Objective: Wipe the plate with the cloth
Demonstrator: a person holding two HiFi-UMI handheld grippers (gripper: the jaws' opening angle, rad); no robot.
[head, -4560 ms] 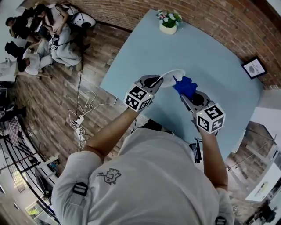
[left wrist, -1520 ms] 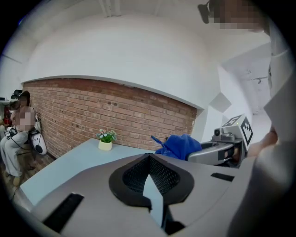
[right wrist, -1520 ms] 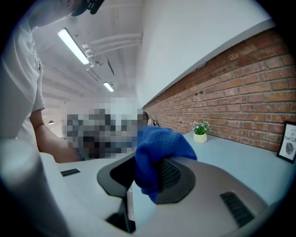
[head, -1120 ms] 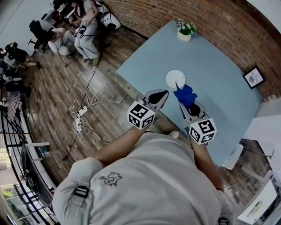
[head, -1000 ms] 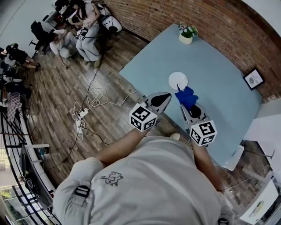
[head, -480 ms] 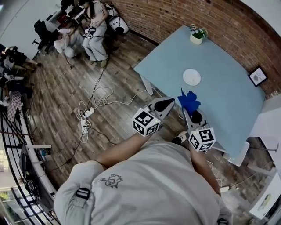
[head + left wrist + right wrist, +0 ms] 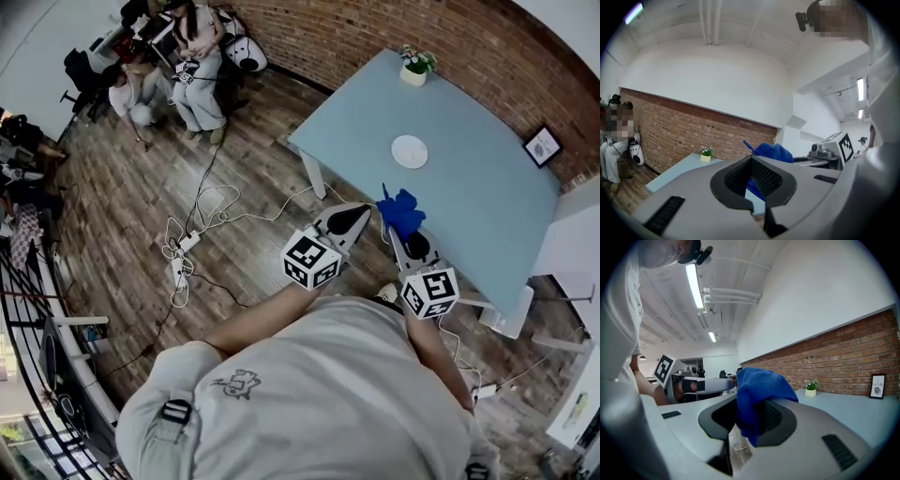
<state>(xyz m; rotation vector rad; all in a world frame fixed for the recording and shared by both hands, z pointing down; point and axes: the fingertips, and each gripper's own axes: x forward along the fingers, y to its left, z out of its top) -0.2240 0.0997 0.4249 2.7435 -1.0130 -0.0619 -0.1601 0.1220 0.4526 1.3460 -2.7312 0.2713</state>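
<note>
Left claw [image 7: 752,158]: jaws fully together, nothing between them. Right claw [image 7: 751,404]: clamped on a blue cloth [image 7: 400,210], which bunches up above the jaw tips. Both claws are side by side, level, at the near edge of the light blue surface [image 7: 478,202]. The white plate [image 7: 410,151] lies flat on the surface, well apart from both claws and the cloth.

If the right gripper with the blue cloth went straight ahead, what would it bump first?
Probably the light blue table, somewhere near the white plate, though its height above the table is hard to judge.
</note>
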